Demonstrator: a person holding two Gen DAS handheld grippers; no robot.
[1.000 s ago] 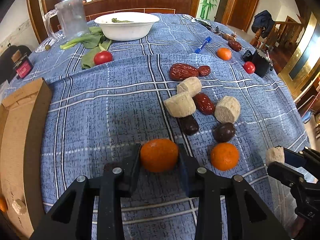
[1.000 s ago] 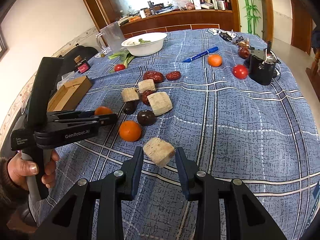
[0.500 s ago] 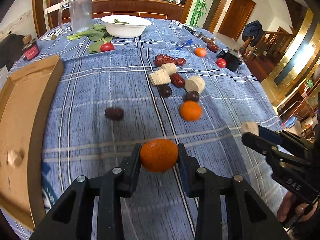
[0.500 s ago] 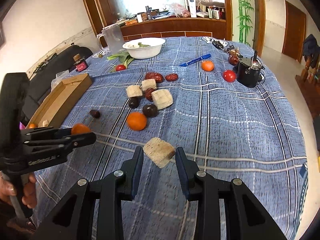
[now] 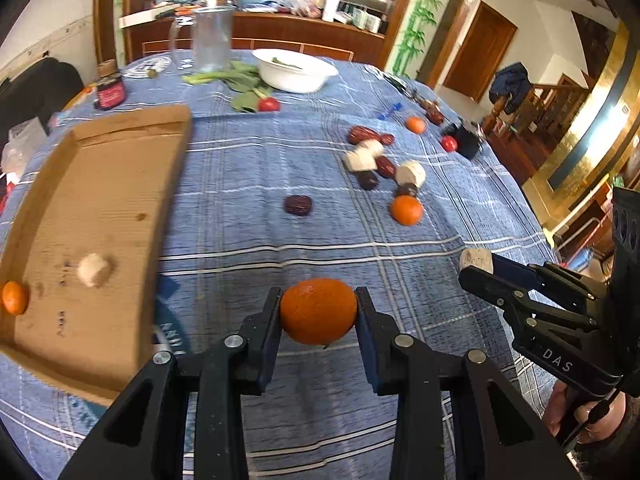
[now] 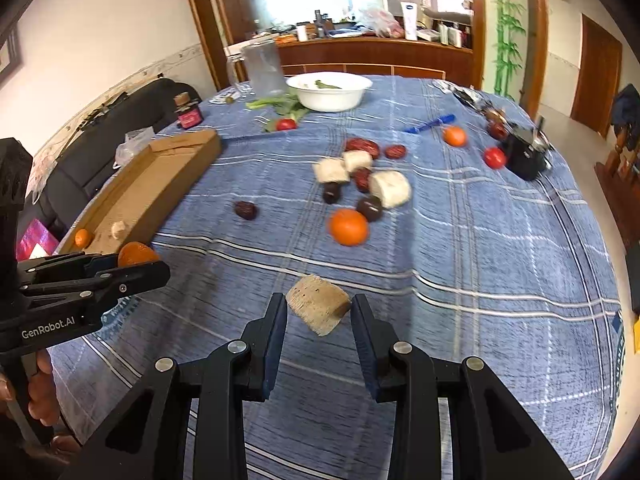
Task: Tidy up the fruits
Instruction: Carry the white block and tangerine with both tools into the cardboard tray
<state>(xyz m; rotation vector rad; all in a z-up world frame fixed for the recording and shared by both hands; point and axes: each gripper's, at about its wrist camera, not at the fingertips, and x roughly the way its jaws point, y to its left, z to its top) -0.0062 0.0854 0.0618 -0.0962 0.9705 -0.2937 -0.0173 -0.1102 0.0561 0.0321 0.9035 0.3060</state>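
Observation:
My left gripper (image 5: 318, 312) is shut on an orange (image 5: 318, 310), held above the blue checked cloth just right of the cardboard tray (image 5: 100, 216). The tray holds a small orange (image 5: 15, 298) and a pale chunk (image 5: 93, 269). My right gripper (image 6: 319, 314) is shut on a pale cut chunk (image 6: 318, 304), held above the cloth; it also shows in the left wrist view (image 5: 476, 260). The left gripper shows in the right wrist view (image 6: 134, 258) by the tray's near end. Another orange (image 6: 348, 226), red dates (image 6: 362, 146), dark fruits (image 6: 370, 208) and pale chunks (image 6: 390, 189) lie mid-table.
A lone dark date (image 5: 298, 205) lies between tray and pile. A white bowl (image 6: 328, 90), glass jug (image 6: 262, 68), greens, tomatoes (image 6: 495, 157), blue pen (image 6: 430, 123), small jar (image 6: 188, 112) and black object (image 6: 526, 156) stand farther back. The table edge drops at right.
Both grippers have drawn back and up from the fruit pile with their loads. The left gripper has swung left toward the cardboard tray, which now fills more of its view.

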